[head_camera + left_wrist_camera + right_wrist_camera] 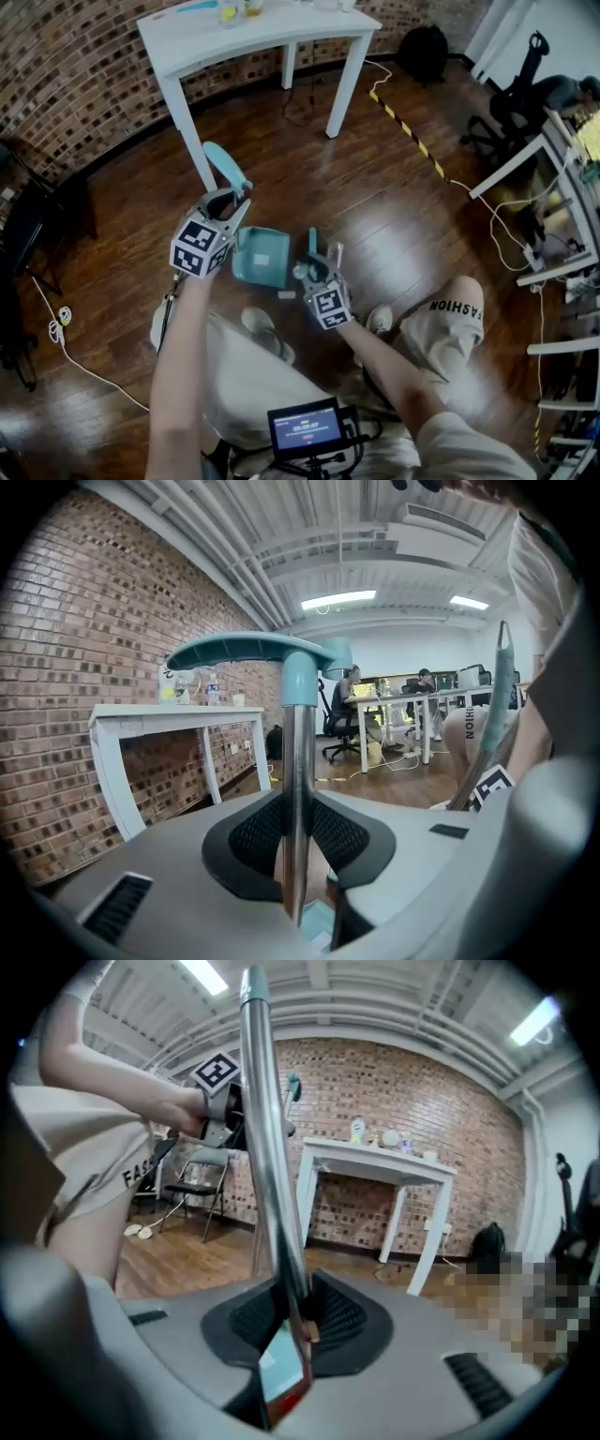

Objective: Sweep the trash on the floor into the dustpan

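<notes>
Head view: the person was crouched low over the wooden floor, one tool held in each hand. The left tool was clamped on the upright handle of the teal dustpan. In the left gripper view the handle's metal shaft was seen pinched between both pads, with its teal grip above. The pan was set down on the floor just ahead of the knees and between the two tools. The upright hold was judged to keep the pan steady, with its mouth low enough to receive debris.

The right tool was closed on the broom. The right gripper view showed the broom's metal shaft gripped firmly and leaning left towards the left tool. The low grip on the shaft was judged to give short, controlled strokes near the pan. The brush head was hidden below the right tool and could not be checked.

Trash: one small pale scrap was noted on the floor, just beside the pan's near edge and left of the right tool. It was not yet inside the pan. Whether other trash was already inside could not be told.

Stage was judged as sweeping under way, with a short stroke towards the pan still needed. Risk noted: the pan may slide if it is pushed by the bristles.
</notes>
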The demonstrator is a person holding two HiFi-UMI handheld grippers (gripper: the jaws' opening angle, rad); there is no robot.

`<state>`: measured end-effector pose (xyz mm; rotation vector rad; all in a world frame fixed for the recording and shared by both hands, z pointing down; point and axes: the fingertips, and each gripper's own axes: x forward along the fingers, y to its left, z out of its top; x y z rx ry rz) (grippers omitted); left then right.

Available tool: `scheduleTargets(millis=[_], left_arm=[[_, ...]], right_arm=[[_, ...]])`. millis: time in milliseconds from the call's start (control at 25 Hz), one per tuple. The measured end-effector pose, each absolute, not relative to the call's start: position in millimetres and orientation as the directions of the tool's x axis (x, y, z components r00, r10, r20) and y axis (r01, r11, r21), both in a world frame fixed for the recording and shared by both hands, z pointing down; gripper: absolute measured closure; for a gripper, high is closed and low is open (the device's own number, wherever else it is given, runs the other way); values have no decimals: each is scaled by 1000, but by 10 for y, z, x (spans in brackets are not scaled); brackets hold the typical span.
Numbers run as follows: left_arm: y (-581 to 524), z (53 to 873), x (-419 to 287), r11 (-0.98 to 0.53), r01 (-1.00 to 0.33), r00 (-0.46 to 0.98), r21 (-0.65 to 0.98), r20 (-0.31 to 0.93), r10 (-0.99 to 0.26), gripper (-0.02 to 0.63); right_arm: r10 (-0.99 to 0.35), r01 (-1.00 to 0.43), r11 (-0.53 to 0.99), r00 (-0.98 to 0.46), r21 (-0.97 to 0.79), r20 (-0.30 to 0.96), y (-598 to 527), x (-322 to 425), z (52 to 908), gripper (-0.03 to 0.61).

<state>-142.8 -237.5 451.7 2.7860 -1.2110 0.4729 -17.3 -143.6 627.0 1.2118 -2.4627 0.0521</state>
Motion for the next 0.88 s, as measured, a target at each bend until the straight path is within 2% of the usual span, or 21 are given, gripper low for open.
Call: scheduleTargets(millis=[120,320,560,720,880], left_arm=[[-2335,4561,-1454,-681,-731,633,-46,328,-702,540],[-2407,4565,-1500,-652,-757,603,-38,344,-720,540],[-2471,4546,-1548,-625,-779,574,-57,339,-746,540],[-2432,4525,-1574,-645,-760,586,-85,339,-735,540],[-2333,4469,-1554,-701,-701,629,-132,348,-695,540]], right_arm=[[-814,-841,537,-499,61,297,-1590,-331,6184,482],[-780,-805,593,-574,0,249,-1632,-520,5872,485],[-822,-836,529,-548,-147,156,-1683,-40,5538,497],[-820,-826,549,-562,-130,110,-1606,244,5177,497],[-775,-787,616,-614,-37,148,-1384,356,5041,497]])
